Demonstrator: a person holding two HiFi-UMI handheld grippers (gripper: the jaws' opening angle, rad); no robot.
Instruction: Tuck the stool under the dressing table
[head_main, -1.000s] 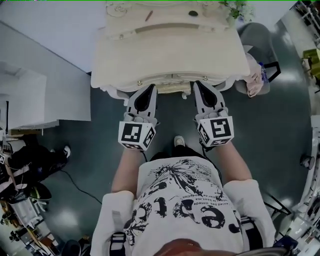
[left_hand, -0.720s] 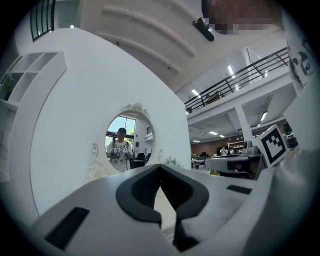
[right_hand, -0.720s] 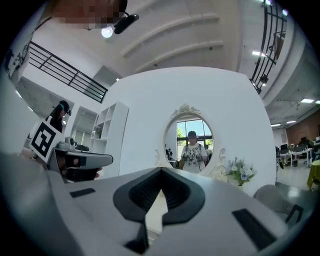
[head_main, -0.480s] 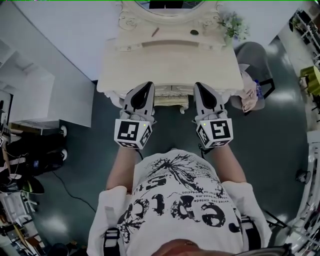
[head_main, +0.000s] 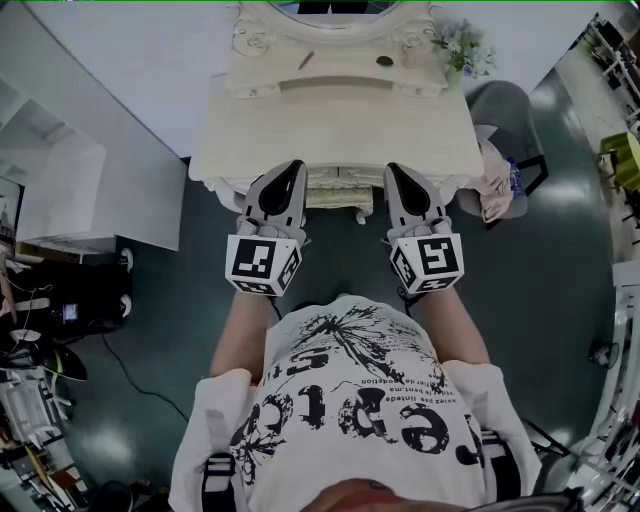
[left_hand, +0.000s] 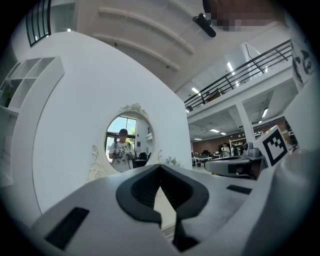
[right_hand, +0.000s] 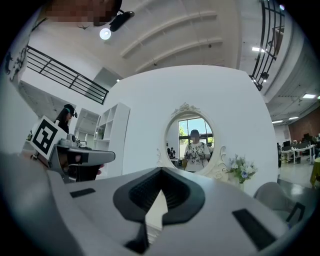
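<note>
The cream dressing table stands against the white wall, with its oval mirror at the top edge of the head view. My left gripper and right gripper are held side by side, tips at the table's front edge. Both are shut with nothing between the jaws. Between them a cream carved piece shows below the tabletop; I cannot tell whether it is the stool or the table's apron. The left gripper and the right gripper both point over the tabletop at the mirror.
A grey chair with a pinkish bag stands right of the table. A white shelf unit is on the left. Flowers and small items lie on the table's back shelf. Cables and gear lie on the floor at left.
The view has drawn back: the table sits higher in frame and the mirror now shows. My shoe is no longer visible. Both grippers remain shut at the front edge.
</note>
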